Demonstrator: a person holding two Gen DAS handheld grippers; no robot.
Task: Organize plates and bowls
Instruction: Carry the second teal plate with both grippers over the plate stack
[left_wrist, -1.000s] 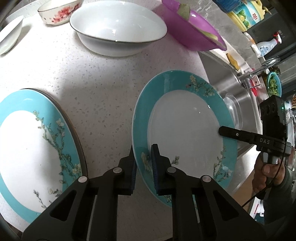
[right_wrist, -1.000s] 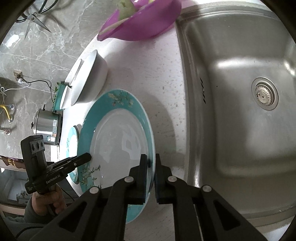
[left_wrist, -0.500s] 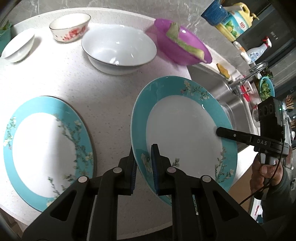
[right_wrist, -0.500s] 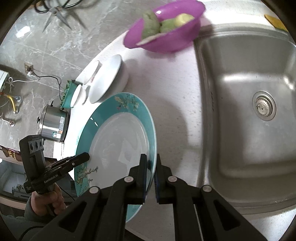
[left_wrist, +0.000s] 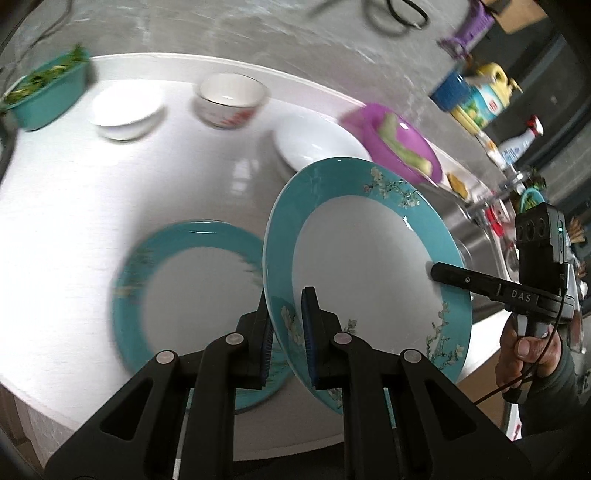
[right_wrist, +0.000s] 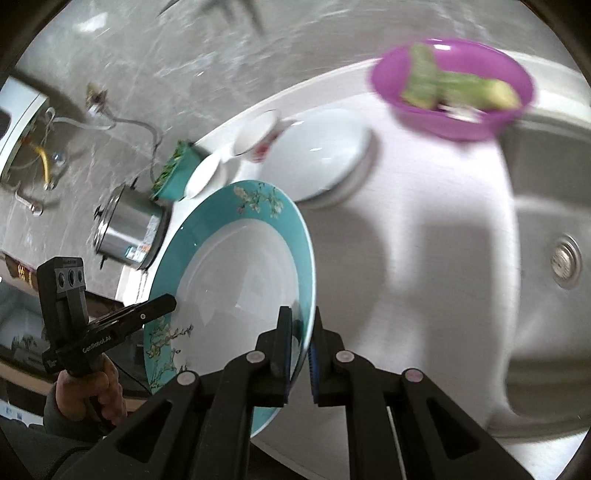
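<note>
A teal-rimmed plate with blossom print (left_wrist: 362, 258) hangs tilted in the air above the counter. My left gripper (left_wrist: 286, 325) is shut on its near rim. My right gripper (right_wrist: 301, 336) is shut on the opposite rim of the same plate (right_wrist: 236, 273). A second matching teal plate (left_wrist: 184, 291) lies flat on the white counter, below and left of the held one. A large white bowl (left_wrist: 317, 147), a floral bowl (left_wrist: 231, 98) and a small white bowl (left_wrist: 125, 112) stand further back.
A purple bowl with green vegetable pieces (left_wrist: 399, 144) stands by the sink (right_wrist: 554, 258). A teal tub of greens (left_wrist: 44, 92) is at the far left. A steel pot (right_wrist: 125, 229) stands beyond the counter's end. Bottles (left_wrist: 480, 96) line the wall.
Both grippers have lifted the held plate higher and carried it left, so it now overlaps the second plate. The view has tipped up toward the back wall.
</note>
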